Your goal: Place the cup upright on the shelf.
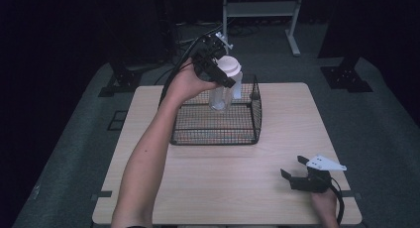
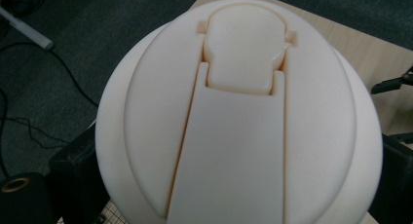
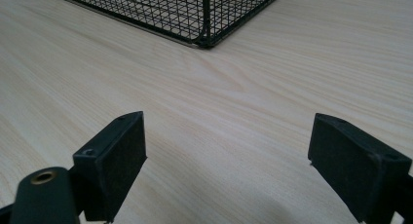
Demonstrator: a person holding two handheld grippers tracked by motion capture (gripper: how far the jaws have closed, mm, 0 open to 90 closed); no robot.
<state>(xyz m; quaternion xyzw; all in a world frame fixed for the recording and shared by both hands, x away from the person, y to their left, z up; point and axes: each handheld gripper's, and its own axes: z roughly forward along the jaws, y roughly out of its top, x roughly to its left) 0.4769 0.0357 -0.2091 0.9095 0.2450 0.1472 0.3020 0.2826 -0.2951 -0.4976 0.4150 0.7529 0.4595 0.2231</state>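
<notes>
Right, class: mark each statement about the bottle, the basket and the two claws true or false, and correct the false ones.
1. The left claw grips a clear bottle with a white lid. True.
2. The bottle lies flat on the table. False: it is held up over the wire basket.
3. The right claw is open, holding nothing. True.
4. The right claw is inside the basket. False: it is near the table's front right corner.

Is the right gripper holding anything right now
No, the right gripper has its jaws wide apart over the bare wooden table, with nothing between them.
</notes>
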